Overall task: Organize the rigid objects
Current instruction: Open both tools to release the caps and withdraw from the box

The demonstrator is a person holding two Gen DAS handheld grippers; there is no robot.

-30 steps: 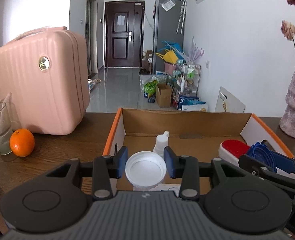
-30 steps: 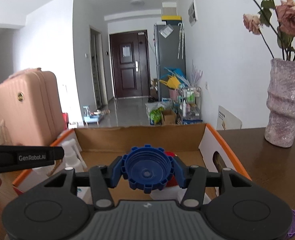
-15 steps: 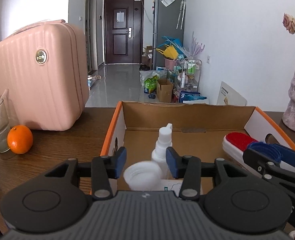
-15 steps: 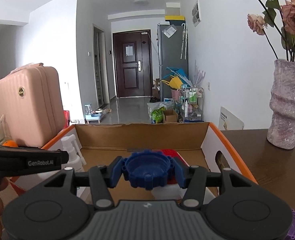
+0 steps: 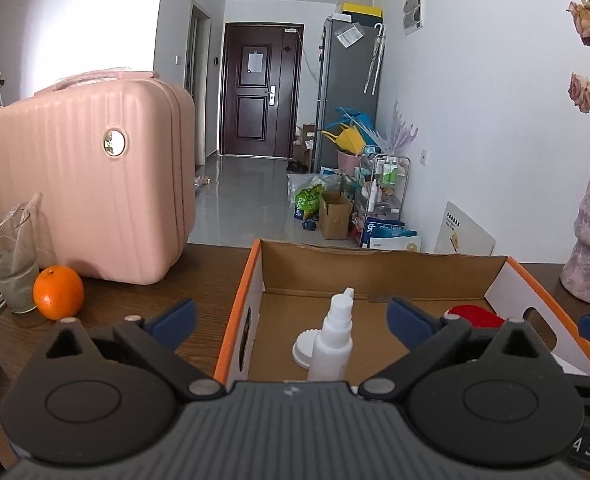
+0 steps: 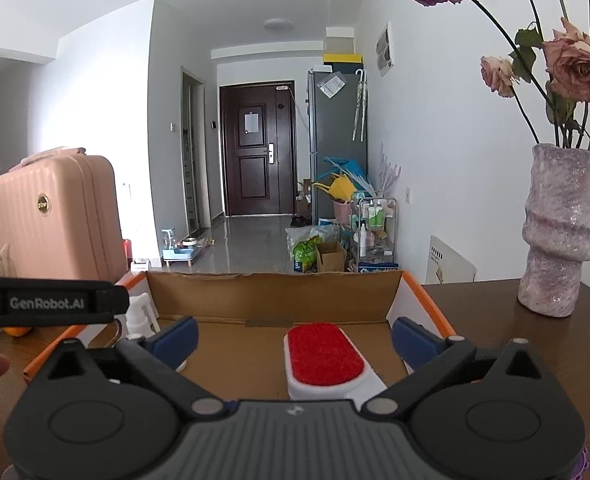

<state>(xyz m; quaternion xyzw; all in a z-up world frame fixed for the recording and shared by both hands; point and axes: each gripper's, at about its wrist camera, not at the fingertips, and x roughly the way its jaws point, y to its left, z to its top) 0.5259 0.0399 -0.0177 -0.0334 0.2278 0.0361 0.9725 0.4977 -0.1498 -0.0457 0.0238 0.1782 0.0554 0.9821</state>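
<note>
An orange-edged cardboard box (image 5: 379, 270) lies in front of both grippers. Inside it, a white spray bottle (image 5: 335, 336) stands upright with a white round lid (image 5: 302, 354) leaning just behind its left side. My left gripper (image 5: 292, 318) hovers over the box's near left part, its jaws opening wide with nothing between the pads. In the right wrist view a white brush with a red pad (image 6: 325, 354) lies on the box (image 6: 275, 290) floor. My right gripper (image 6: 295, 337) is above it, jaws opening wide and empty. The blue cap is out of sight.
A pink suitcase (image 5: 91, 184), an orange (image 5: 58, 298) and a glass (image 5: 7, 264) stand left of the box on the dark wooden table. A mottled vase (image 6: 559, 232) with roses stands to the right. The left gripper's body (image 6: 47, 304) crosses the right wrist view's left edge.
Both grippers opened wide and let go. The white lid dropped from the left jaws into the box beside the spray bottle. The blue cap left the right jaws and is gone from view.
</note>
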